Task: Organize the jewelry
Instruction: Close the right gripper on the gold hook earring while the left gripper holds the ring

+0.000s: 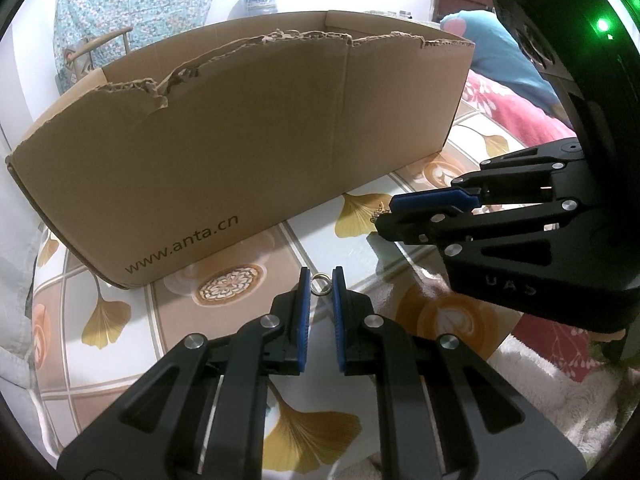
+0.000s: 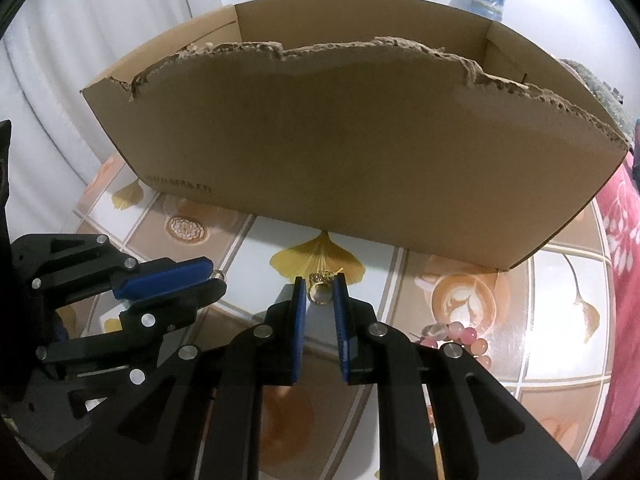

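Two grippers hang over the tiled bench (image 2: 560,320) before a torn cardboard box (image 1: 240,140). Left gripper (image 1: 321,284) has its jaws clamped on a plain silver ring (image 1: 321,285); right gripper (image 2: 320,294) pinches an ornate gold ring (image 2: 319,294). Pink bead bracelet (image 2: 466,336) lies beside it.

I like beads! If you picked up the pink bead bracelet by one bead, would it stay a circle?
Probably not. The pink bead bracelet looks like separate round beads on a string, so it would likely droop into a loop. The beads look glossy, so they may slip on the shiny table cover or roll when pushed.
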Demonstrator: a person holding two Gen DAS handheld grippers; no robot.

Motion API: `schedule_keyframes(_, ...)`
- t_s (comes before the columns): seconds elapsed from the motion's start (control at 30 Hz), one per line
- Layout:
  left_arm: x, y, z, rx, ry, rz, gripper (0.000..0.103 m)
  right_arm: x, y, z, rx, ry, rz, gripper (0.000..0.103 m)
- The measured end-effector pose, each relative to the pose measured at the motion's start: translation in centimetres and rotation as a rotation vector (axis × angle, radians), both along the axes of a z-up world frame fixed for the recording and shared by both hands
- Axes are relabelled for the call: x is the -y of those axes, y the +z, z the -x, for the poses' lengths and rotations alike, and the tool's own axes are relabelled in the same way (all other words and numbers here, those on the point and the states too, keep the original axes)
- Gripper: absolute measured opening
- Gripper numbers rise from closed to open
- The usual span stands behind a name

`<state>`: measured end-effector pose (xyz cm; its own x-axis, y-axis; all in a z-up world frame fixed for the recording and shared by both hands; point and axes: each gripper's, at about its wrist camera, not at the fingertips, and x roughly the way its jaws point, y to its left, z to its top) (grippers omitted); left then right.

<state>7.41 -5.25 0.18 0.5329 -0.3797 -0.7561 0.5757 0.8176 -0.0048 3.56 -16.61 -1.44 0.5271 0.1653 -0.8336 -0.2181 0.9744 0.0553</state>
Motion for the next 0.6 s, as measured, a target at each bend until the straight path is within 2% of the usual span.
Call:
schedule_keyframes(0.3, -0.1, 0.0, 0.0, 0.000, 0.000, 0.000, 0.010, 0.7, -0.1, 0.0, -0.006, -0.012, -0.026, 0.011)
schedule_keyframes(0.33, 0.0, 0.0, 0.0, 0.000, 0.000, 0.000, 0.010, 0.8, 0.0, 0.1, -0.006, -0.012, -0.032, 0.010)
schedule_keyframes(0.37, 0.0, 0.0, 0.0, 0.001, -0.001, -0.001, 0.010, 0.8, 0.0, 0.1, -0.008, -0.011, -0.036, 0.005)
schedule_keyframes(0.6, -0.1, 0.1, 0.0, 0.007, -0.003, -0.002, 0.010, 1.3, 0.3, 0.2, -0.011, -0.010, -0.061, 0.005)
